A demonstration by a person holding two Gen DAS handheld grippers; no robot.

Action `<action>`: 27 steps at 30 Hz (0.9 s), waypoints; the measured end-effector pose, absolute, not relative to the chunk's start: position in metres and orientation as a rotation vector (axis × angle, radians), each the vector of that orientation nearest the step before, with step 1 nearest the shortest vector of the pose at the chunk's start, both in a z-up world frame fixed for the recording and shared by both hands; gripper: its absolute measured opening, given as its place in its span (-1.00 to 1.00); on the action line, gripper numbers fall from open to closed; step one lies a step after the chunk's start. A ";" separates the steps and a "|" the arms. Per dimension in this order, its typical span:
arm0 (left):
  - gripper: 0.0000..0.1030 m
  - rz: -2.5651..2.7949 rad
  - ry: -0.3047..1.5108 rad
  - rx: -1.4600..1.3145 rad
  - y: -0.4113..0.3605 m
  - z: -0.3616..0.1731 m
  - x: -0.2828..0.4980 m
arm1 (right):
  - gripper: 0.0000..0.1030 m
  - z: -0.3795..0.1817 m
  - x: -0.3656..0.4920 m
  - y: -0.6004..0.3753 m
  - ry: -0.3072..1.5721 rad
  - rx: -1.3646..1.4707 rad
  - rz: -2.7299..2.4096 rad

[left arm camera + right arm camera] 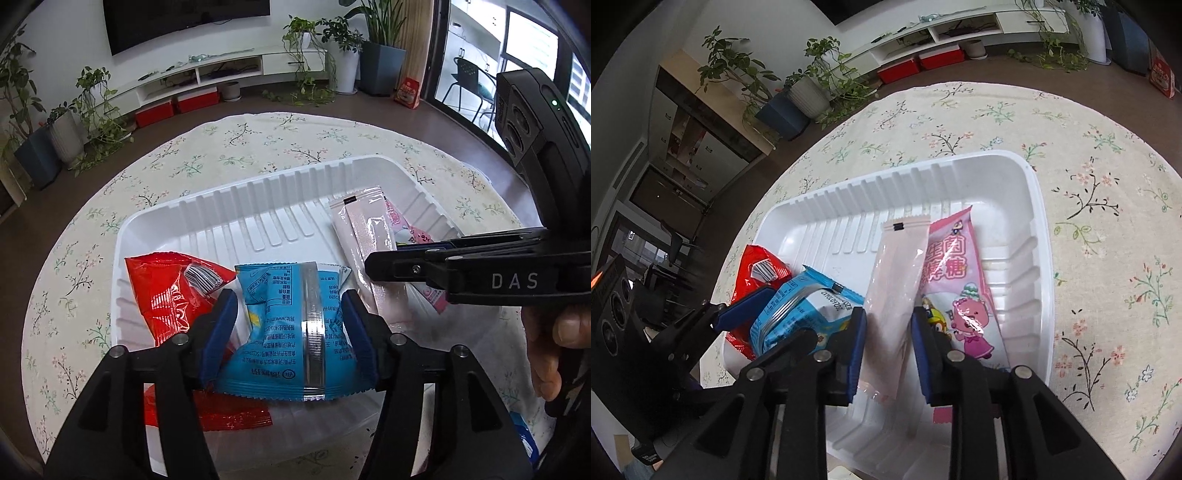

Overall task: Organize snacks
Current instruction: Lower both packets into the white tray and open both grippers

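Note:
A white ribbed tray (258, 184) on the table holds several snack packets. The blue packet (280, 332) lies near its front edge between the blue pads of my left gripper (290, 299), which is open with a slim gap at the left pad. A red packet (166, 291) lies partly under it to the left. My right gripper (887, 314) is open astride a pale pink stick packet (894, 273), whose sides are loose between the pads. That stick overlaps a pink cartoon packet (956, 273) in the tray's (1039, 221) right half.
The tray sits on a round table with a floral cloth (221, 147). A person's hand (554, 343) holds the right gripper's handle. Another blue packet (524, 439) peeks in at the lower right. Potted plants and a low TV cabinet stand far behind.

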State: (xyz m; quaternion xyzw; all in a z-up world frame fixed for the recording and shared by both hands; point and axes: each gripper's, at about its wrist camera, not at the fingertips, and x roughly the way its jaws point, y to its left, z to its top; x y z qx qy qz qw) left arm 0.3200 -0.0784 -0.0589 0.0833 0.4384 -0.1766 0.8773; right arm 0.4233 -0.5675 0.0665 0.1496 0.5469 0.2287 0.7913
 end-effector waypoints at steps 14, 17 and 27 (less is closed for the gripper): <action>0.59 -0.371 0.840 0.138 -0.067 -0.023 0.294 | 0.10 0.098 0.406 -0.585 1.091 0.387 0.483; 0.85 -0.366 0.797 0.142 -0.061 -0.006 0.278 | 0.32 0.115 0.392 -0.599 1.047 0.437 0.477; 0.99 -0.326 0.588 0.111 0.000 0.057 0.190 | 0.63 0.160 0.300 -0.654 0.876 0.539 0.450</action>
